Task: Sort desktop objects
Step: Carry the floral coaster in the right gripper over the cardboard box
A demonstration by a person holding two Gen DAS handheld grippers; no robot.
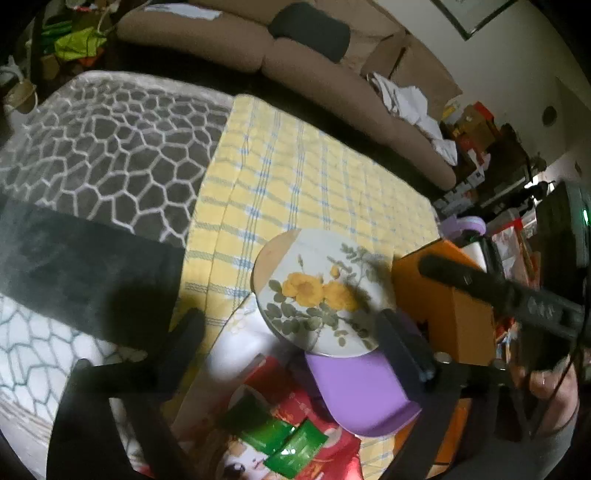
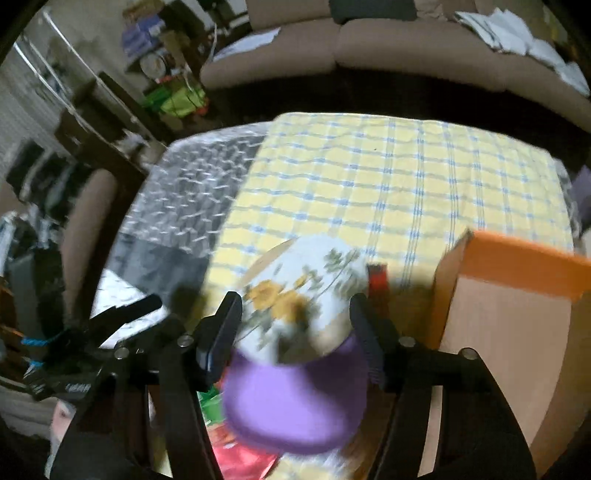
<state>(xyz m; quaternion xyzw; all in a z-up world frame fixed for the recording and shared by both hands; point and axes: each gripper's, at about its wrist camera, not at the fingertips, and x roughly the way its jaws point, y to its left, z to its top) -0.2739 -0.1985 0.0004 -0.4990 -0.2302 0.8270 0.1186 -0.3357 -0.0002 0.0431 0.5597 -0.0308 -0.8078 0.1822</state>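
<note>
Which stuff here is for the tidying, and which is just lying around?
For the job: flower plate, purple bowl, green packets, orange box.
Just lying about: sofa, papers, black cushion, grey rug.

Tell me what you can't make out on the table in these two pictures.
- Purple object: right wrist view, motion blur; identity unclear.
- Green packets: left wrist view, print too blurred.
- Floral round thing: near edge hidden by the purple object.
- Orange box: the right gripper crosses it.
</note>
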